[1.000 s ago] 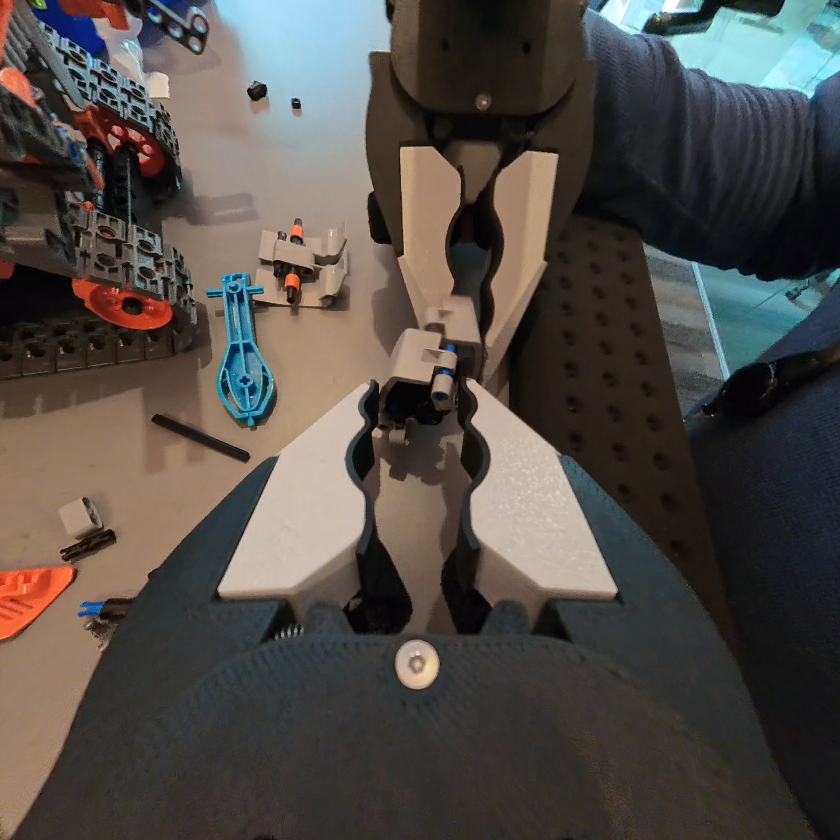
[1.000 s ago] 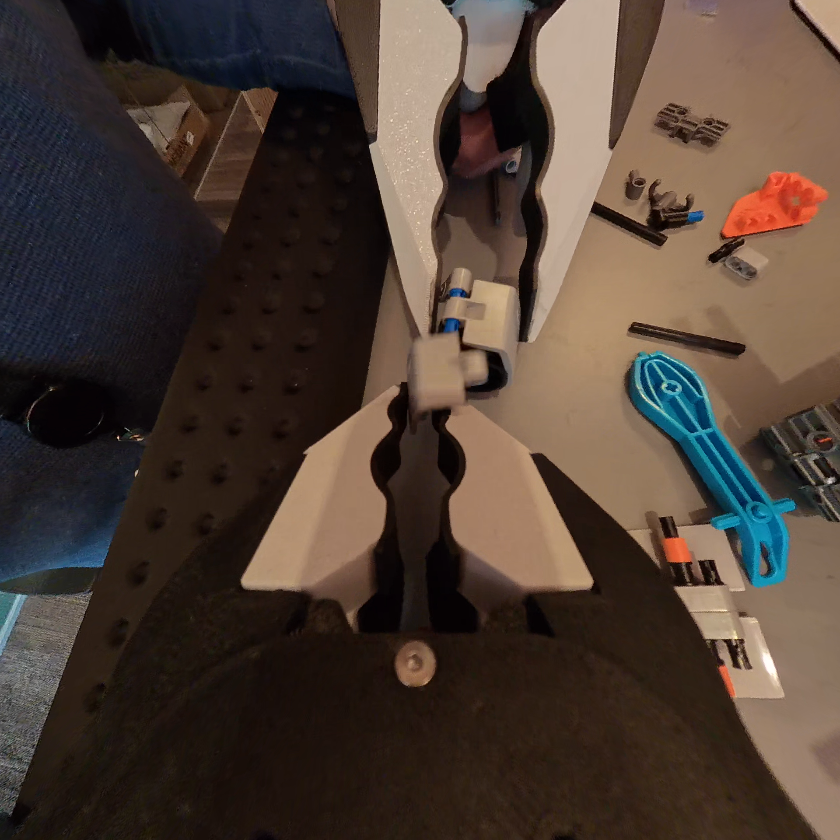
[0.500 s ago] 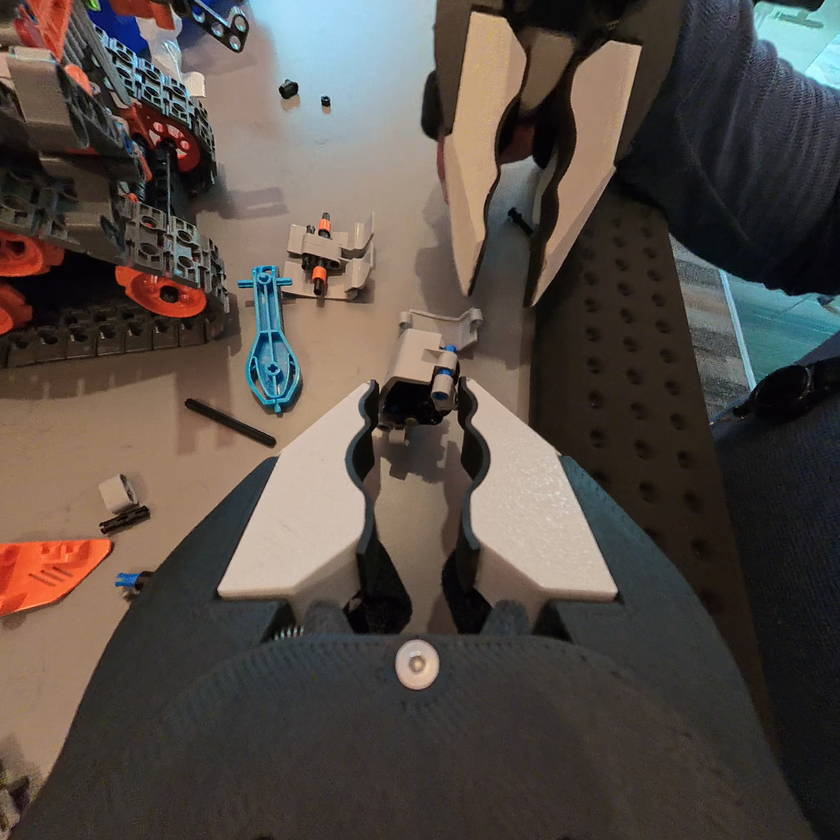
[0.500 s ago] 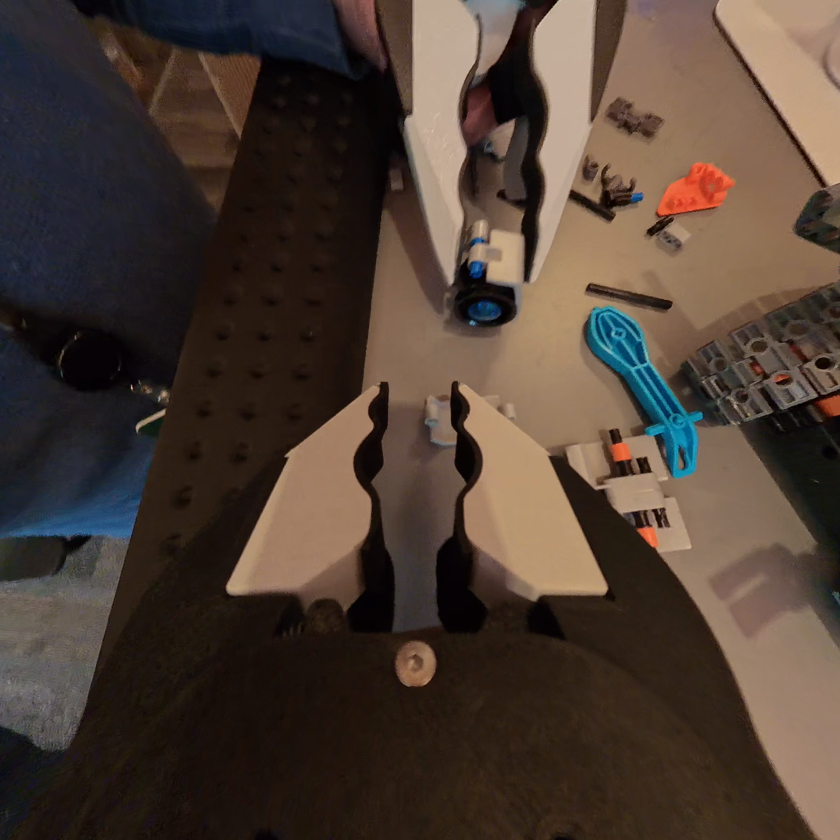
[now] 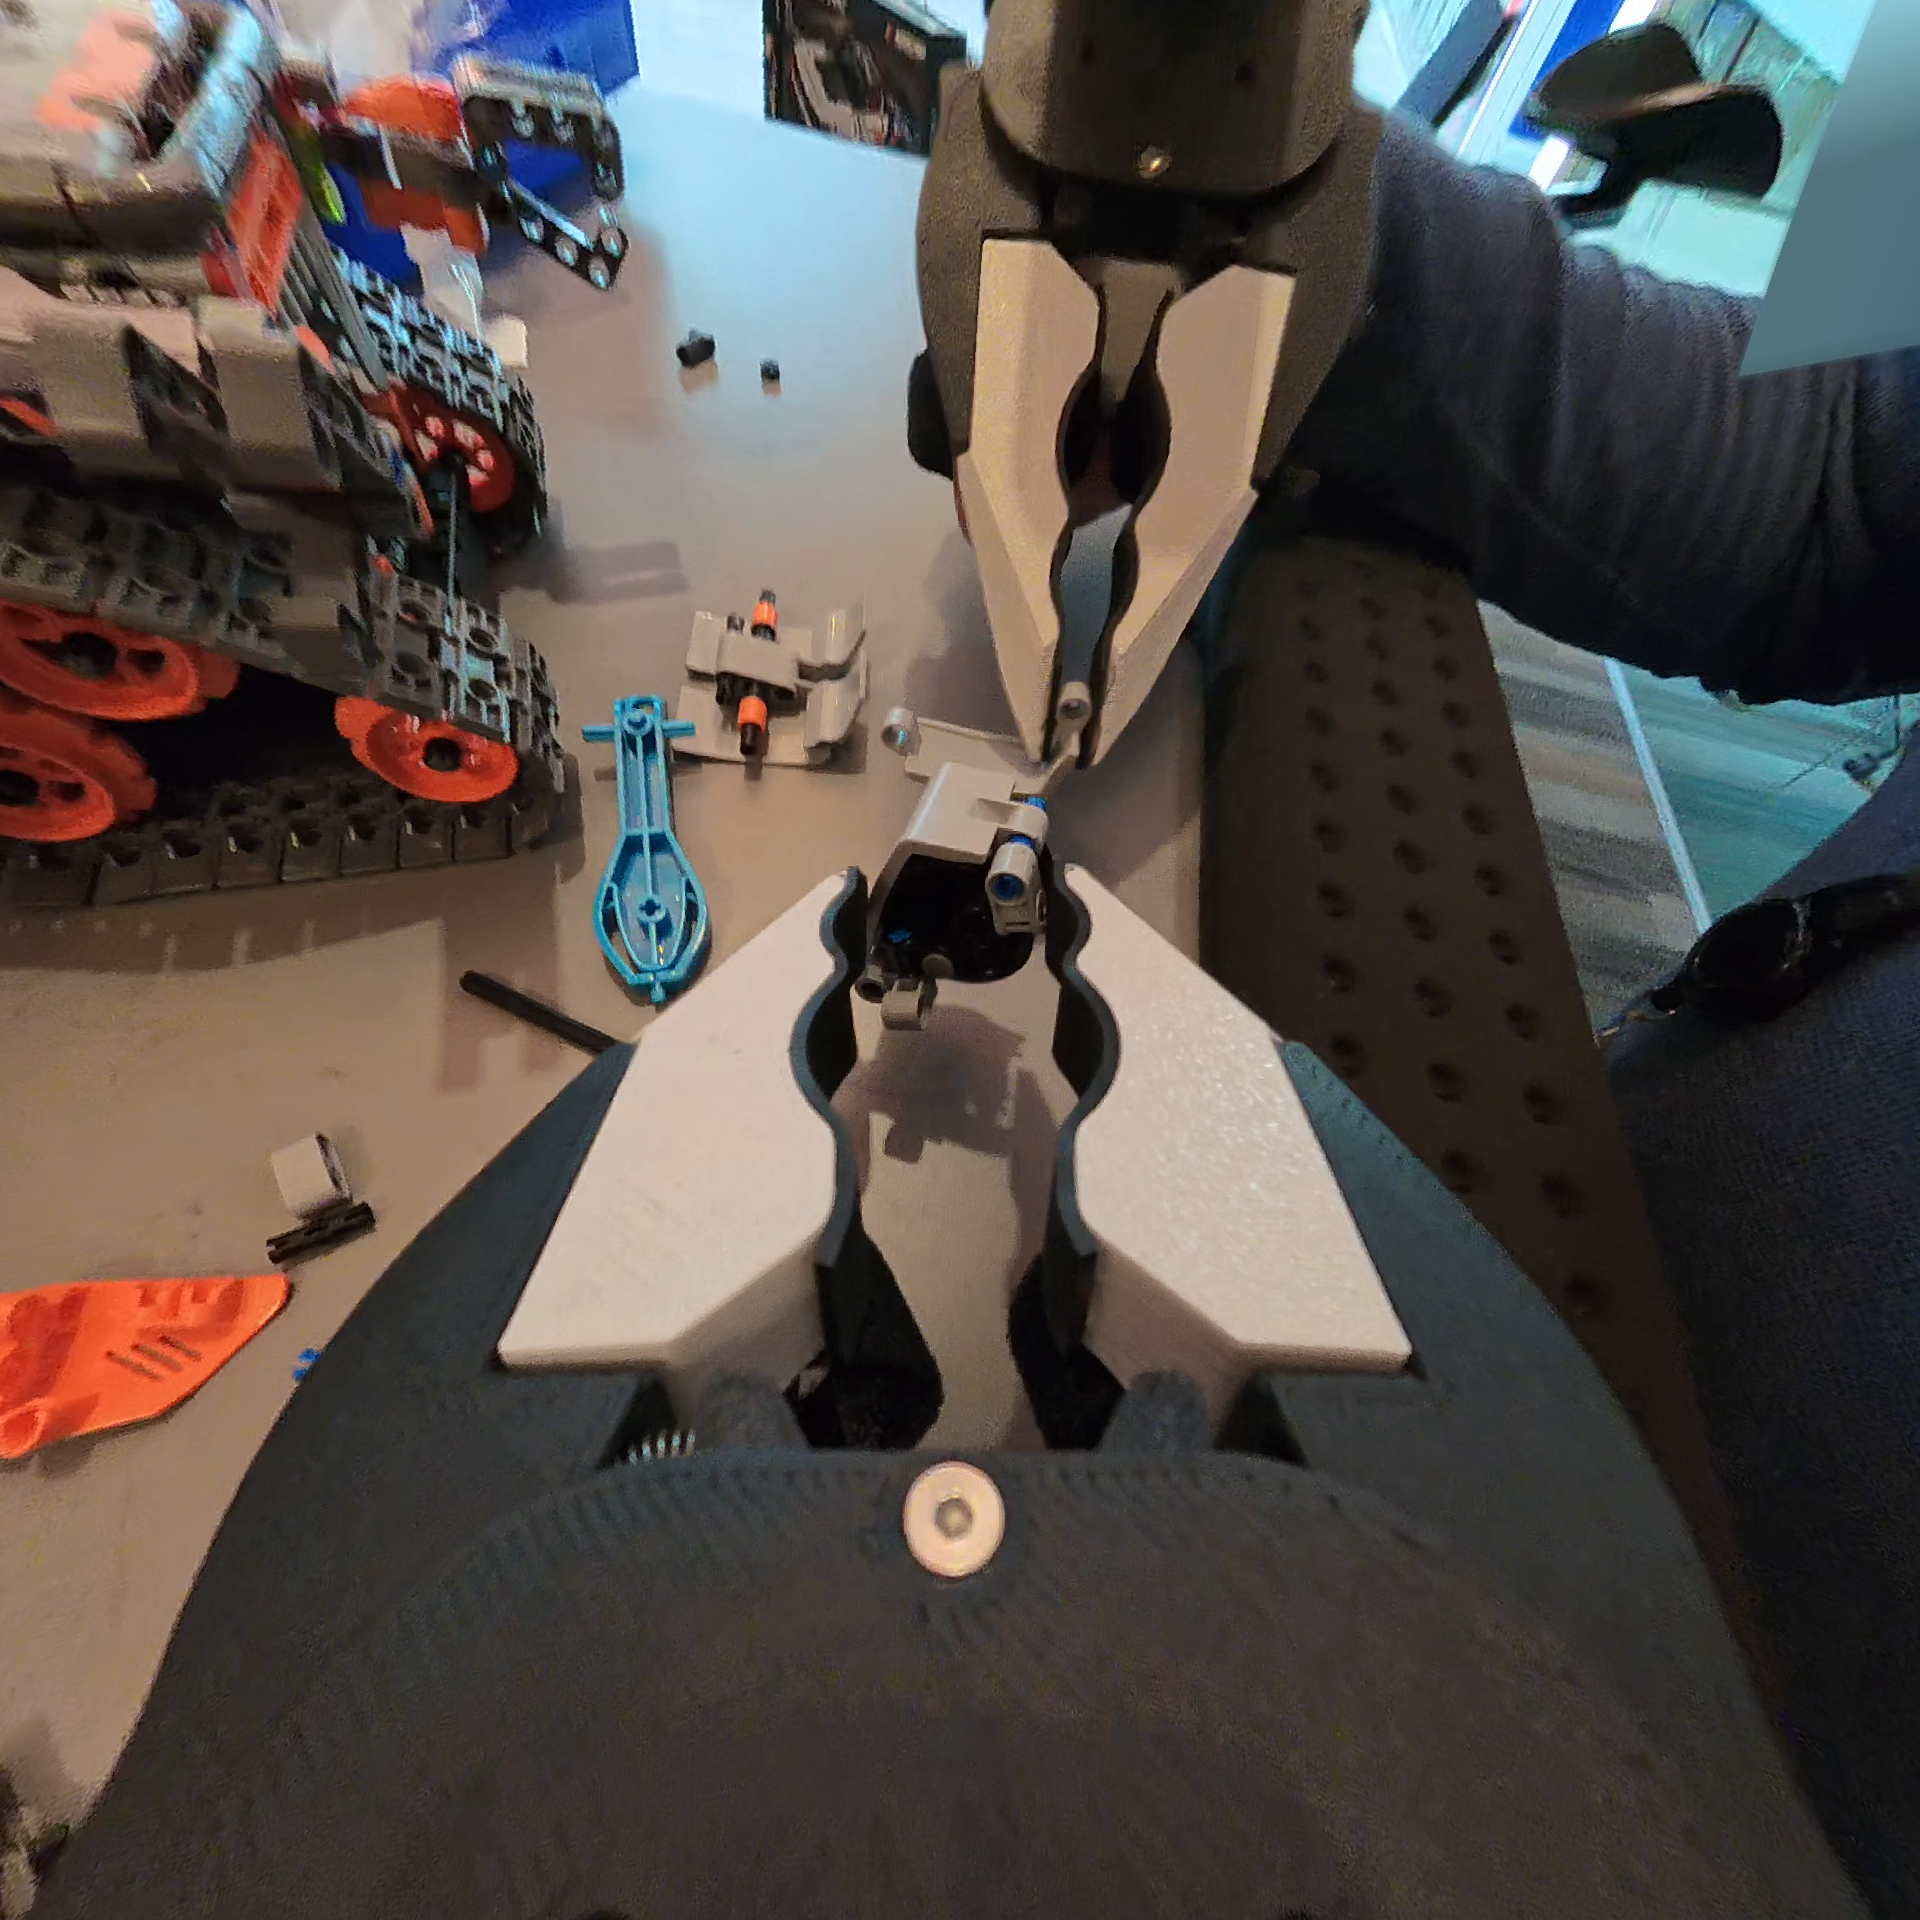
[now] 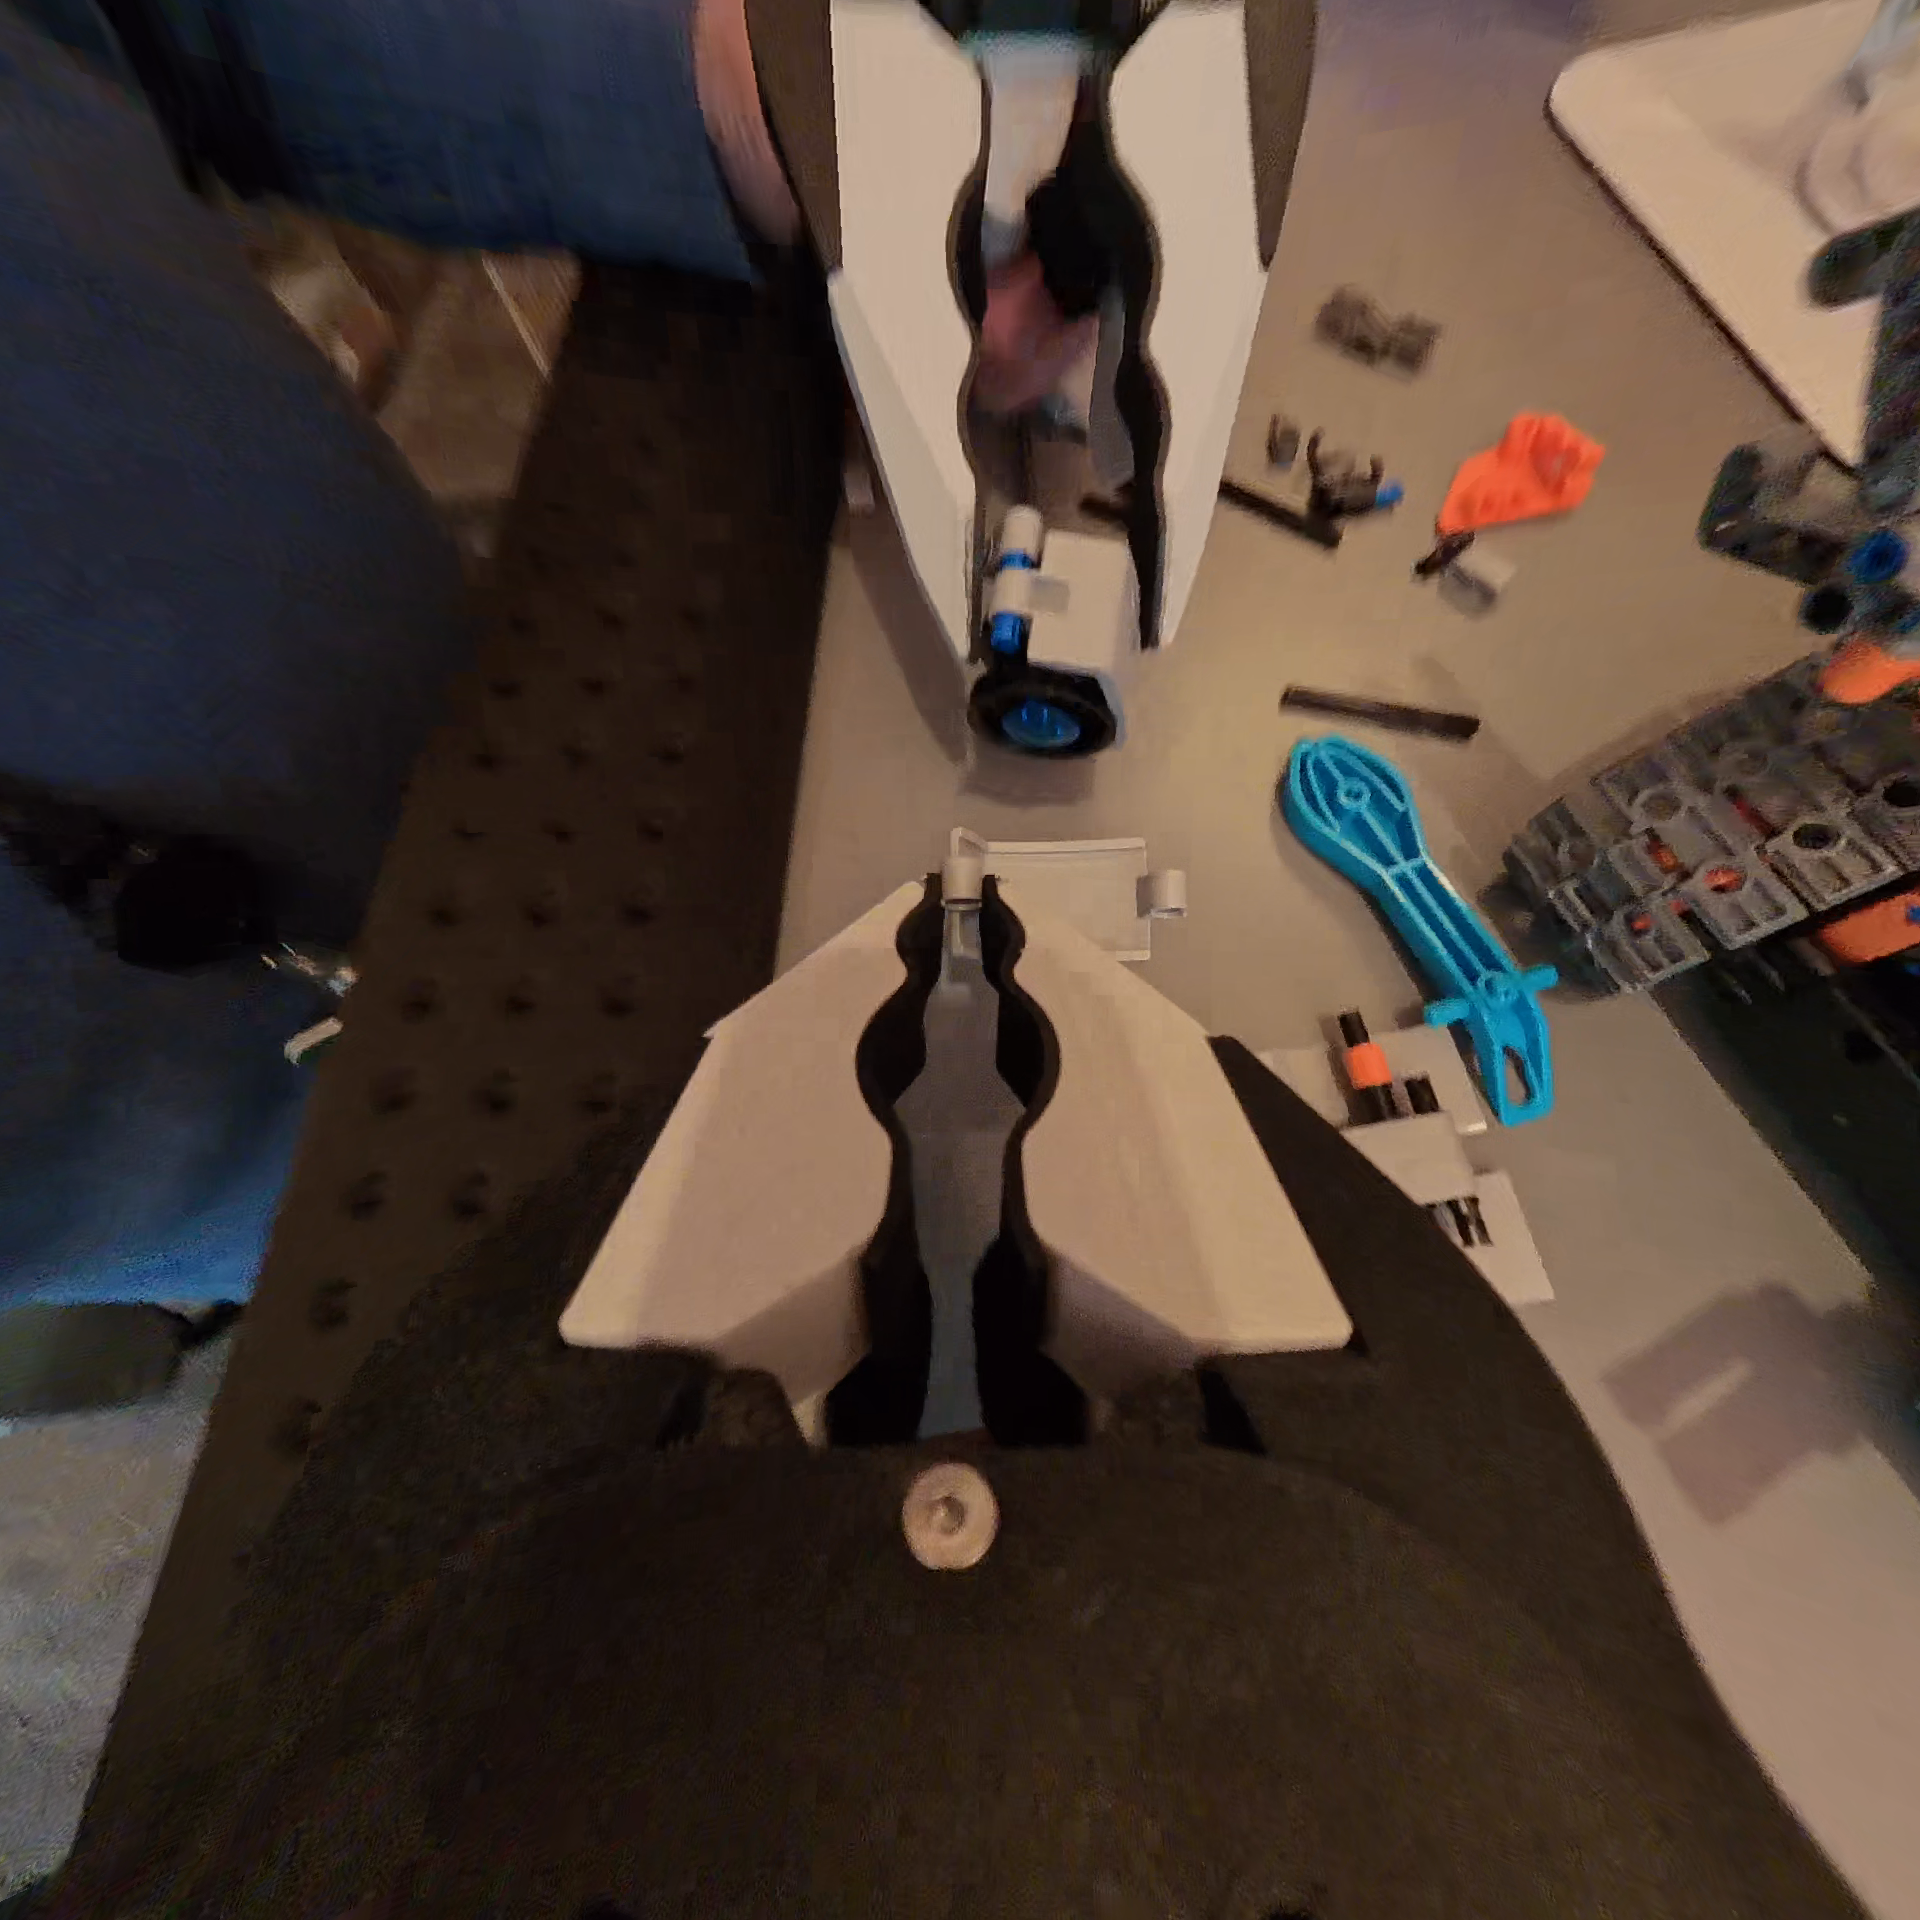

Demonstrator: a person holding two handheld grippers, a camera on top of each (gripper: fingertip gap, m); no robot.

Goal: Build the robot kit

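My left gripper [image 5: 956, 904] is shut on a small grey brick assembly [image 5: 961, 831] with a black wheel and blue pins, and holds it just above the grey table [image 5: 748, 436]. The right wrist view shows that assembly [image 6: 1070, 623], with its blue-hubbed wheel pointing down, between the left gripper's white fingers [image 6: 904, 416]. My right gripper [image 6: 966, 894] is shut on a corner loop of a flat grey panel [image 6: 1070, 883] that lies on the table. In the left wrist view the right gripper [image 5: 1070, 727] tips down onto that panel [image 5: 940, 743], right behind the assembly.
A tracked model [image 5: 260, 623] with orange wheels stands at the left. A blue lever tool [image 5: 649, 883], a grey plate with orange pins [image 5: 774, 686], a black axle [image 5: 535, 1013] and an orange panel [image 5: 114, 1351] lie about. A black perforated strip [image 5: 1382, 831] runs along the table's edge. Some 5 cm of space lies between my two pairs of fingers. The black axle [image 5: 535, 1013] sits 8 cm or so from the ends of my left fingers. My right wrist view [image 6: 1393, 700] looks at it from another angle.
The right gripper let go of the grey piece at the assembly, opened and drew back. The panel lay on the table. The right gripper has now come down and shut on its corner.
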